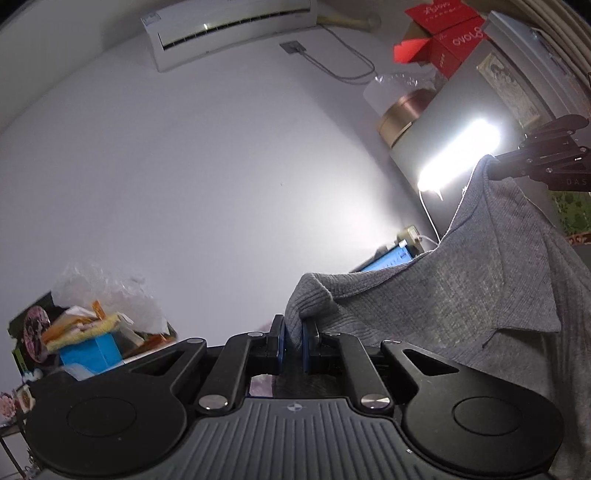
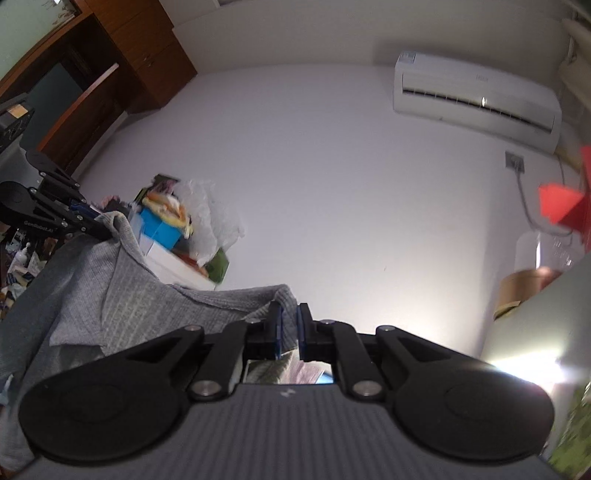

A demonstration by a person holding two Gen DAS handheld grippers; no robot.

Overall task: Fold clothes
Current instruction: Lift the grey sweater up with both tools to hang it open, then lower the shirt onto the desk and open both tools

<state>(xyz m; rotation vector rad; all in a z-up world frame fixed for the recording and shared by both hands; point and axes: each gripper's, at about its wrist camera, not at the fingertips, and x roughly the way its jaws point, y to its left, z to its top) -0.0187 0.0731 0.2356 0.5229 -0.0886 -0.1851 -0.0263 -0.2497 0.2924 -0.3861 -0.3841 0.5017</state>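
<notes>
Grey ribbed knit fills the space between two hand-held tools raised toward a white wall (image 1: 184, 166). At far left of the left wrist view, a clutter pile (image 1: 92, 332) with a blue box and crumpled clear plastic sits low against that wall, while an air conditioner (image 1: 229, 29) hangs high above it. At centre, the left gripper (image 1: 293, 339) has its blue-padded fingers pressed together on a bunched edge of the grey garment (image 1: 443, 295), which is held up off any surface and stretches rightward and upward across the view, a collar-like flap folded over along its lower edge. Behind the cloth, a blue screen (image 1: 388, 260) peeks out below a bright lamp (image 1: 461, 155). Red boxes (image 1: 450, 33) and a round gold tin (image 1: 402, 114) rest on a tall pale cabinet (image 1: 454, 110). At far right, the right gripper (image 1: 493, 164) pinches the garment's upper corner. From the right wrist view, the left gripper (image 2: 99, 227) at far left clamps the cloth's other corner in front of a wooden wardrobe (image 2: 110, 66); the grey garment (image 2: 129, 302) sags across to the right gripper (image 2: 290, 328), whose pads pinch a fold of it at centre.
</notes>
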